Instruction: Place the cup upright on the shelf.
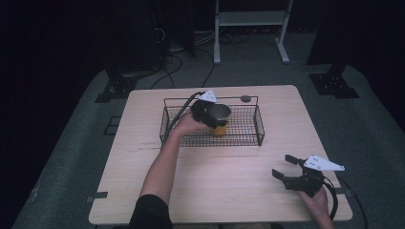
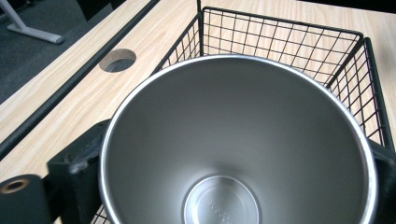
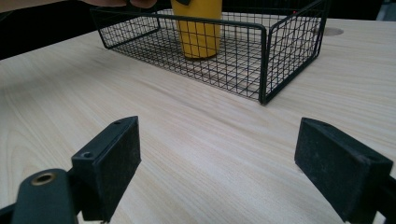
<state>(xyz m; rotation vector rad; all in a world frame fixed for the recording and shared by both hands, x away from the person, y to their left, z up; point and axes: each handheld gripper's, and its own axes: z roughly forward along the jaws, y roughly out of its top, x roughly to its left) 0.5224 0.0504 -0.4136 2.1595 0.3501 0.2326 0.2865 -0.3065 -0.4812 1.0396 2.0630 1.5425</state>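
A yellow cup [image 1: 220, 119] with a shiny steel inside stands upright in the black wire basket [image 1: 260, 125] at the table's middle back. My left gripper [image 1: 211, 116] is shut on the cup near its rim, with the hand reaching in over the basket's front wall. The left gripper view looks down into the cup [image 2: 233, 140], with a black finger [image 2: 77, 170] pressed against its left side. In the right gripper view the cup's [image 3: 198, 28] base looks to rest on the basket [image 3: 264, 60] floor. My right gripper [image 1: 282, 166] is open above the table's front right, with nothing between its fingers [image 3: 112, 163].
The light wooden table [image 1: 215, 191] has a round cable hole [image 1: 245, 98] behind the basket. The basket's right half holds nothing. Cables, stands and a white frame [image 1: 250, 19] sit on the dark floor beyond the table.
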